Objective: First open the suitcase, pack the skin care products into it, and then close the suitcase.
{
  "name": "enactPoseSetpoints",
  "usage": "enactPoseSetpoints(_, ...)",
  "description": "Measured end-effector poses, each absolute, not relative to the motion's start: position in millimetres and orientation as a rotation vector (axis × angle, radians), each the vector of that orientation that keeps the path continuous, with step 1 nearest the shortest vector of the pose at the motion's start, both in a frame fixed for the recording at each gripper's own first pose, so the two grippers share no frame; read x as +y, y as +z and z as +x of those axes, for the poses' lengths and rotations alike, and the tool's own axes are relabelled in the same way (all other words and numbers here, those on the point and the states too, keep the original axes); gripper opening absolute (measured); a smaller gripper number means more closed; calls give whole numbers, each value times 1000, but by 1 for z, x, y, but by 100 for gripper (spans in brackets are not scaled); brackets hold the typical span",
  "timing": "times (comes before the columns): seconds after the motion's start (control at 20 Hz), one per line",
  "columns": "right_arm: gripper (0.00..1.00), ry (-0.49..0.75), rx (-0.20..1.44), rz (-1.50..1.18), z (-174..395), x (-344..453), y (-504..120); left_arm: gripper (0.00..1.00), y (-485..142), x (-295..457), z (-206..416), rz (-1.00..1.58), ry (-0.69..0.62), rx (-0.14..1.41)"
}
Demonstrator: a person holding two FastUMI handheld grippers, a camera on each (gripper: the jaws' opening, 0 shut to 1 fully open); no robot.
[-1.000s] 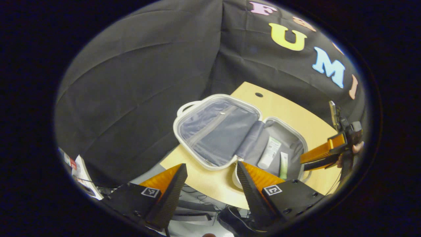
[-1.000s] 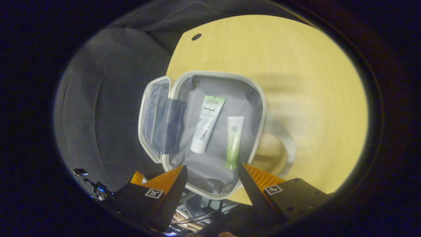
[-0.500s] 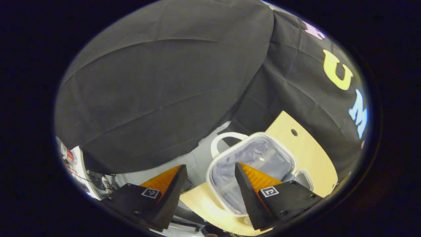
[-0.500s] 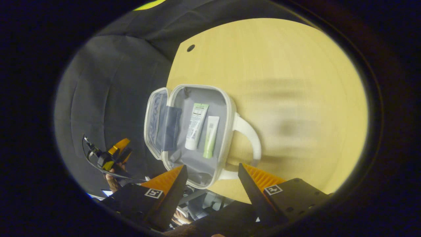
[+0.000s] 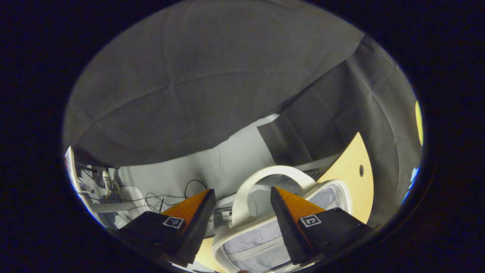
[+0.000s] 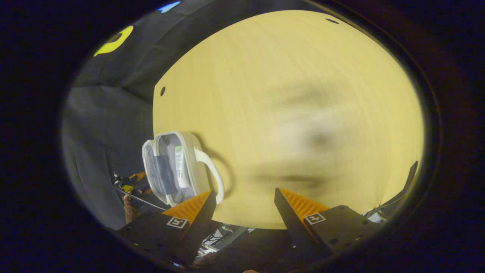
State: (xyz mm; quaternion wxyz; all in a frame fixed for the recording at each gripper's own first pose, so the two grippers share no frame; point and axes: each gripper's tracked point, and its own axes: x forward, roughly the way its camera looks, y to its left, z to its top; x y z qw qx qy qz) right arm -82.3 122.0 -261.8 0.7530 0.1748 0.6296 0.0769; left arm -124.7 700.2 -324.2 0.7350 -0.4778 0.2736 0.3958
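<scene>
Left gripper: fingers spread, empty, straddling handle of small white hard-shell suitcase with grey lining, open on pale wooden bench; white tube inside. Step: closing. Next: swing lid over. Right gripper: fingers spread, empty

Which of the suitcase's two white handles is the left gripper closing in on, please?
The handle on the lid half; it arches between the open left gripper fingers.

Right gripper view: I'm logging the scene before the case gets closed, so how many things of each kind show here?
Suitcase, open: 1
Skin care tube visible inside it: 1
Grippers: 2 (right gripper, left gripper farther off)
Table: 1
Total: 5
</scene>
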Motion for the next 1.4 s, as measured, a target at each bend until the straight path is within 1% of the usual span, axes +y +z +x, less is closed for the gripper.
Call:
enactPoseSetpoints(0.1,95,119,1360,404,-81,104,-258,95,-351,708,-120,-1098,902,619)
enactPoseSetpoints(0.25,95,84,1359,439,-81,96,-258,95,-368,705,-107,-1169,895,632)
enactPoseSetpoints(0.3,95,87,1368,446,-85,97,-260,95,-371,703,-99,-1196,877,621)
enactPoseSetpoints(0.35,95,93,1380,452,-89,100,-262,94,-371,697,-88,-1238,833,590)
enactPoseSetpoints(0.45,95,108,1395,462,-95,105,-264,67,-366,697,-78,-1287,817,519)
enactPoseSetpoints(0.5,95,118,1399,469,-98,107,-264,54,-357,698,-79,-1286,798,510)
enactPoseSetpoints(0.6,95,127,1400,480,-99,109,-263,27,-341,700,-79,-1223,781,482)
enactPoseSetpoints(0.65,95,129,1397,482,-99,109,-265,20,-329,699,-78,-1187,763,452)
enactPoseSetpoints(0.75,95,137,1393,485,-97,110,-265,19,-304,696,-78,-1117,718,391)
enactPoseSetpoints(0.8,95,146,1393,485,-98,112,-265,24,-289,693,-76,-1084,699,347)
enactPoseSetpoints(0.95,95,178,1394,475,-102,113,-265,23,-249,682,-75,-997,646,244)
enactPoseSetpoints(1.0,95,189,1395,470,-105,115,-266,26,-236,673,-82,-975,634,230)
enactPoseSetpoints(1.05,95,200,1395,467,-106,114,-266,22,-224,666,-87,-958,628,222)
enactPoseSetpoints(1.4,95,238,1378,494,-123,100,-262,22,-141,609,-121,-858,571,127)
